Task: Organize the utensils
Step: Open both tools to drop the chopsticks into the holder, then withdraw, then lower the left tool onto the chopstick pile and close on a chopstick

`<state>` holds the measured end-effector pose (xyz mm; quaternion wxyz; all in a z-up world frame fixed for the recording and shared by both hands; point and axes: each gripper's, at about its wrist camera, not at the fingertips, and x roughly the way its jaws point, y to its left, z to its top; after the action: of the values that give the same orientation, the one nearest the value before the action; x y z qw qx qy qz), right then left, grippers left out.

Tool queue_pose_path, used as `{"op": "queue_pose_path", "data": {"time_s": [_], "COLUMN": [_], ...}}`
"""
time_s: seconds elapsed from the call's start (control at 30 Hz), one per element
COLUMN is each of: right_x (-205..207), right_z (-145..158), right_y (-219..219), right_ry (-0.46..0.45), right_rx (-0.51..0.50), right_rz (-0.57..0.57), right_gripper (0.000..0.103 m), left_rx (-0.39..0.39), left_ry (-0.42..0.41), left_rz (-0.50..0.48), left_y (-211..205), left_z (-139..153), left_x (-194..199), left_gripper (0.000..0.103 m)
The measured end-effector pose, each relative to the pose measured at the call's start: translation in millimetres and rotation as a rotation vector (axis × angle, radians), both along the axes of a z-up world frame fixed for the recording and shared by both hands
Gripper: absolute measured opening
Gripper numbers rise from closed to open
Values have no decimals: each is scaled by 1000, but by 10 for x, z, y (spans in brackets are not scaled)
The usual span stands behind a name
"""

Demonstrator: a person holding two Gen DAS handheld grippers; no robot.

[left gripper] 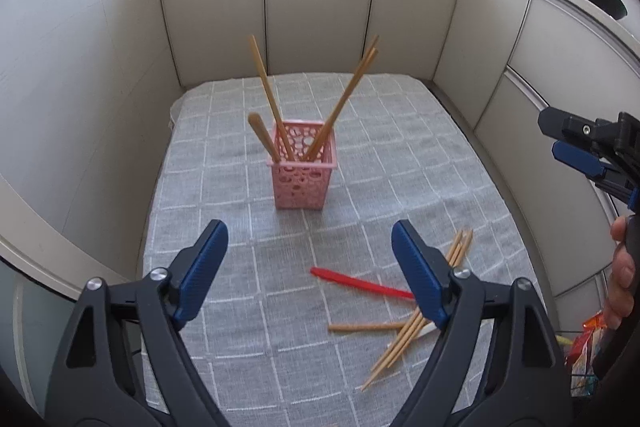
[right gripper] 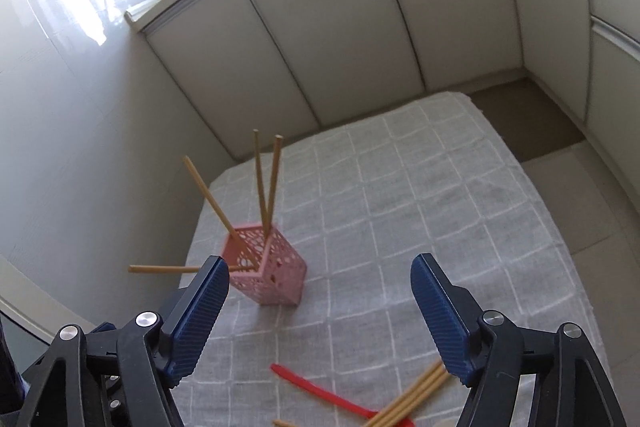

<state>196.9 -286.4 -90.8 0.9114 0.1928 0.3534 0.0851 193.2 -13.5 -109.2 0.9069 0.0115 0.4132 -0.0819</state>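
Left wrist view: left gripper (left gripper: 310, 241) spread wide, holding nothing, above grey checked cloth (left gripper: 224, 211). Pink basket (left gripper: 301, 167) upright mid-cloth, four chopsticks (left gripper: 344, 99) leaning out of it. Loose chopsticks (left gripper: 404, 337) and red utensil (left gripper: 360, 283) flat on cloth near right finger, well apart from basket. Right wrist view: right gripper (right gripper: 318, 293) also spread wide and empty; basket (right gripper: 268, 275) ahead left, red utensil (right gripper: 320, 393) and loose chopsticks (right gripper: 412, 397) below.
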Motion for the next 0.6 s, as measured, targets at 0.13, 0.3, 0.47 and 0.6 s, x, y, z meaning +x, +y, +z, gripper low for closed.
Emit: {"op": "queue_pose_path", "data": {"time_s": [0.13,0.3,0.47,0.6], "right_x": [-87,-139,-143,-134], "right_z": [-253,-622,-952,-1157], "right_y": [-117,-232,-385,-503], "right_ry": [101,260,396,478], "right_rx": [-16,-67,-78,-65], "right_rz": [-35,-43,-52,-52], "right_gripper": [81,81,81,81], "left_rx": [5,-34,-51,-69], "left_ry": [77,224,331,391], "left_rz": [-34,-67,-69,-89], "left_y": [-72,-157,-257,-372], "left_z": [-217,-552,-833,-981], "left_x": [-59,-62,-15,15], "left_gripper": [84,84,84,84]}}
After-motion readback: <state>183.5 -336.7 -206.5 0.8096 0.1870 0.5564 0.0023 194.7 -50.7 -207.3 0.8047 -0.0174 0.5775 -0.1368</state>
